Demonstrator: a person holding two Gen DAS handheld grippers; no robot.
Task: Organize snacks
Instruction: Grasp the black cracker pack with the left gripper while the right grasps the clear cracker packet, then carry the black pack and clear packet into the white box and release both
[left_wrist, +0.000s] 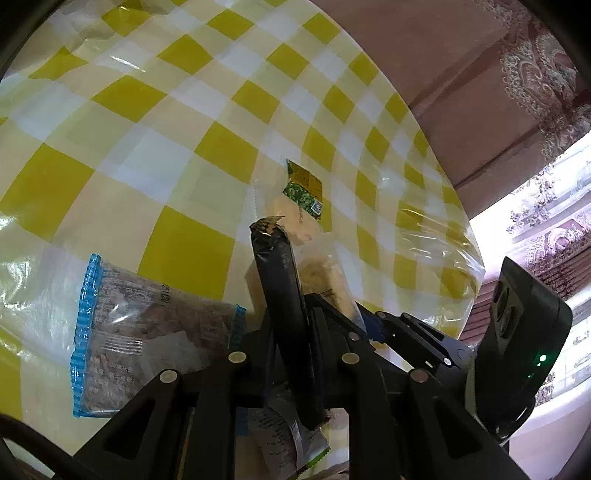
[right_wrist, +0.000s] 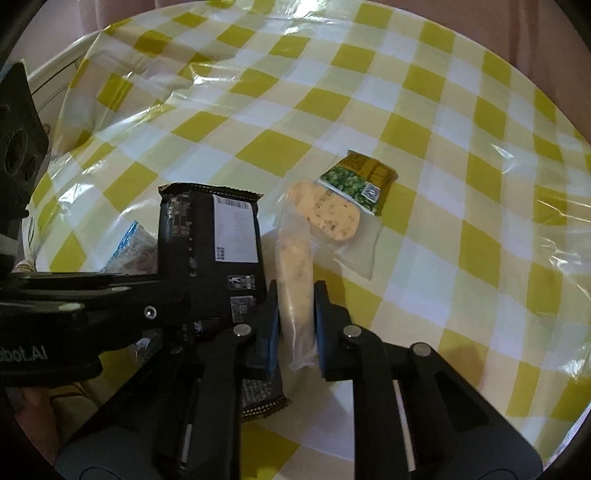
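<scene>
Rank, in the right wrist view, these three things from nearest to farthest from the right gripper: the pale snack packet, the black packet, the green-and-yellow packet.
1. Pale snack packet: between the fingers of the right gripper.
2. Black packet: just left, held by the left gripper.
3. Green-and-yellow packet: farther ahead on the tablecloth.

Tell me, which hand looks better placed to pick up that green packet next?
Neither is free. The right gripper is nearer the green packet but grips a pale packet; the left gripper grips the black packet.

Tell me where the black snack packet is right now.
The black snack packet is clamped upright in the left gripper, left of centre in the right wrist view, beside the pale cracker packet pinched by the right gripper.
</scene>
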